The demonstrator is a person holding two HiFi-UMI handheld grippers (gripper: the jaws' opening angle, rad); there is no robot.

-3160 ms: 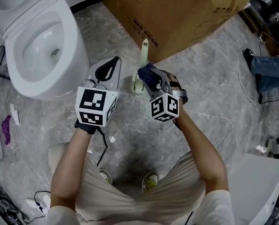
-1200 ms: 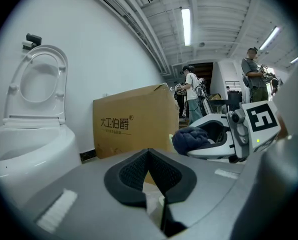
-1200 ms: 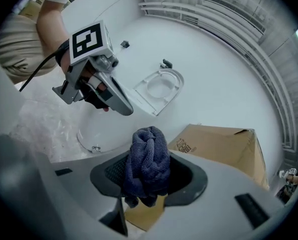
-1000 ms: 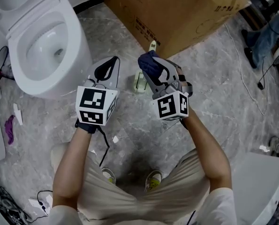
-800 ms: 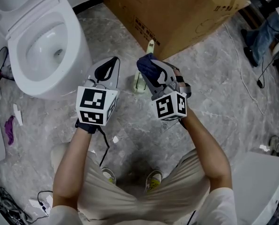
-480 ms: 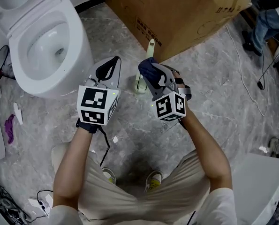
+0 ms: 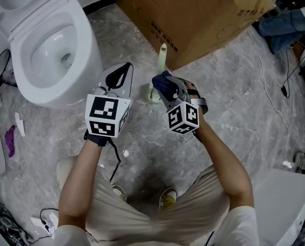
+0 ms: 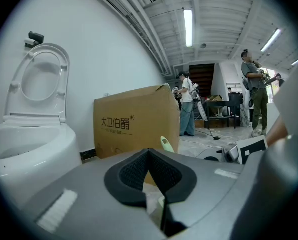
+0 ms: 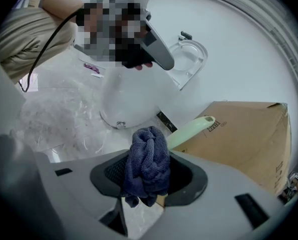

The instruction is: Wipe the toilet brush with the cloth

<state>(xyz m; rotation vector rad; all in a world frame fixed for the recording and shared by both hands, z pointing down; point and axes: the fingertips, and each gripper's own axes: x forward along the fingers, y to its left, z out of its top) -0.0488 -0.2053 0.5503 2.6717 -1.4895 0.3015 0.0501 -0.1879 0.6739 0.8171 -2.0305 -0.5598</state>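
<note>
Right tool (image 7: 165,82) dipped toward toilet brush (image 7: 162,58).
Approach: it clamped the cloth (image 9: 147,159), seemingly not yet touching; left tool (image 8: 149,156) was closed, empty.

In your right gripper (image 9: 147,173) the dark blue terry cloth (image 9: 147,154) looks soft and looped against ribbed matt black pads (image 9: 187,183). The pale green toilet brush handle (image 9: 191,130) is smooth plastic, the white toilet bowl (image 7: 86,42) is glossy ceramic, and the brown cardboard box (image 7: 193,14) is matt.

Toilet brush (image 7: 162,58) stood in a narrow floor gap: toilet (image 7: 88,45) to its left, cardboard box (image 7: 193,14) close behind, left gripper (image 7: 122,69) and right gripper (image 7: 163,82) on the near side. Bare floor (image 7: 234,101) lay open rightward.
</note>
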